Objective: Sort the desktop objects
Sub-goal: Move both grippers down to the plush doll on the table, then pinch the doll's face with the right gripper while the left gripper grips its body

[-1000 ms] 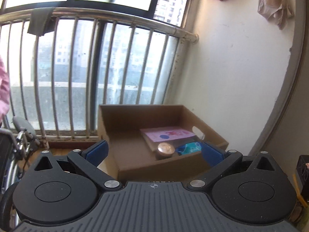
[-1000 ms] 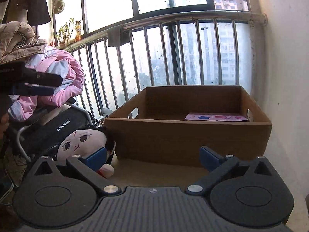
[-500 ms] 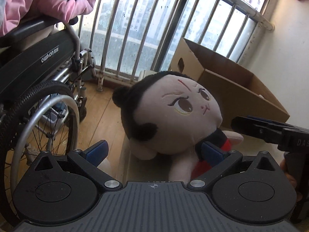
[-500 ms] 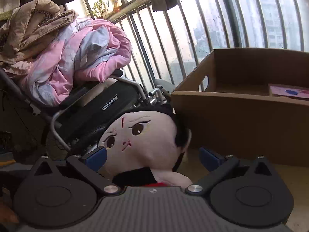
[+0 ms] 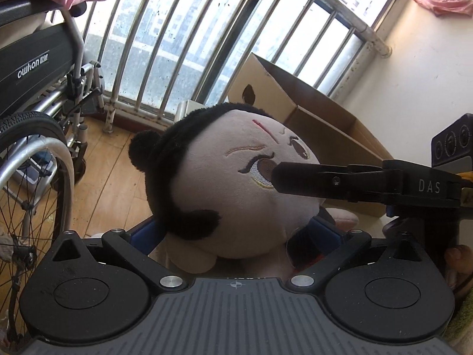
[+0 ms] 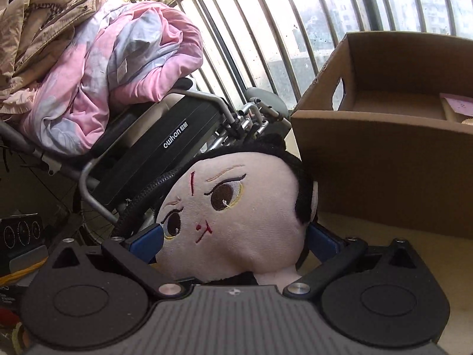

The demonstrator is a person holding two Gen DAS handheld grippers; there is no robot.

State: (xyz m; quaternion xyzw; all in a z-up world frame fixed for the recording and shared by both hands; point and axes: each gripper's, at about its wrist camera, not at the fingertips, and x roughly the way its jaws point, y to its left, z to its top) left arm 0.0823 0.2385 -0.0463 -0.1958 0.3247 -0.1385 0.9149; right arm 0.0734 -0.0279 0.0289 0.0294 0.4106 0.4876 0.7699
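Plush doll [image 6: 236,216]: soft pile fabric, large round pale head, black fuzzy hair with a small bun [image 5: 145,151], embroidered brown eyes, red stitched mark on the forehead and a small red mouth. It lies on a pale surface just in front of the cardboard box [image 6: 393,162], head tilted.

Right gripper [image 6: 235,241]: blue-padded fingers [image 6: 147,244] spread wide, one on either side of the doll's head at cheek level; pads look to be at or against the plush, but no squeeze is visible. In the left wrist view its black finger crosses in front of the doll's face, and white letters "DAS" [image 5: 428,186] read on its body.

Left gripper [image 5: 236,236]: jaws likewise apart, the head and one limb of the doll between them (contact cannot be told; the pads are mostly hidden behind the plush).

Box: brown corrugated card, open top, oval hand slot [image 6: 338,93] in the side wall. Inside, a pink printed sheet [image 6: 458,103], writing too small to read.

Behind the doll: a folded wheelchair [image 6: 165,153], black fabric back printed "owhon" in white, chrome tubing, spoked wheel [image 5: 32,183] with grey rim. A pink quilted bedcover [image 6: 112,68] and a beige jacket [image 6: 41,35] are heaped on it. Metal railing bars [image 5: 189,41] against the window; wood-plank floor [image 5: 109,177].
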